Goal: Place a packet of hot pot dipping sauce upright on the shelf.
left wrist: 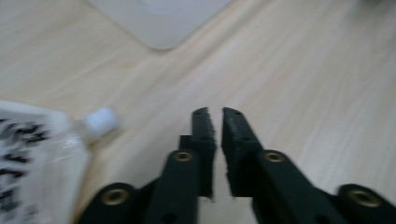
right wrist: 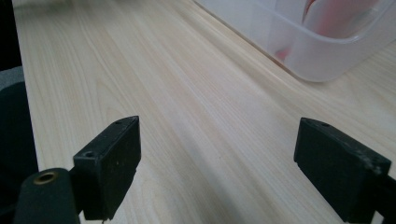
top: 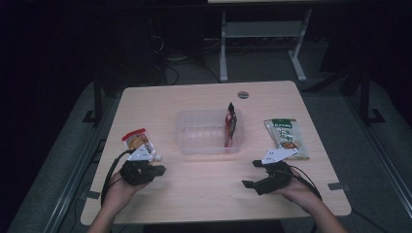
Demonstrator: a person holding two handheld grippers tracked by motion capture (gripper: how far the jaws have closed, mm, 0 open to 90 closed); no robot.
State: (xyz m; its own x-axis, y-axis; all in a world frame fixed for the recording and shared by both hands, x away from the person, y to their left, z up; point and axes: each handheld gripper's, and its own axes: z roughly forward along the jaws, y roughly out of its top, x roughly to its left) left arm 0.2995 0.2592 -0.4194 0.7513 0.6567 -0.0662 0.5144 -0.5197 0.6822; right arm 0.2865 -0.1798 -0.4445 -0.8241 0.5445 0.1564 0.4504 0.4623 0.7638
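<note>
A clear plastic container (top: 209, 132) sits mid-table with a red packet (top: 230, 124) leaning upright against its right wall. To its left lies a red-and-white pouch (top: 137, 141), whose printed side (left wrist: 32, 158) and white cap (left wrist: 100, 120) appear in the left gripper view. A green snack packet (top: 286, 138) lies flat to the right. My left gripper (top: 158, 168) hovers just in front of the pouch, its jaws shut with nothing between them (left wrist: 215, 112). Near the front right my right gripper (top: 251, 174) stands open over bare wood (right wrist: 219, 130), aimed toward the container (right wrist: 317, 51).
The light wooden table (top: 204, 194) has bare wood between the two grippers and in front of the container. A round grommet (top: 243, 94) sits near the far edge. Beyond the table, a white desk frame (top: 262, 43) stands in a dark room.
</note>
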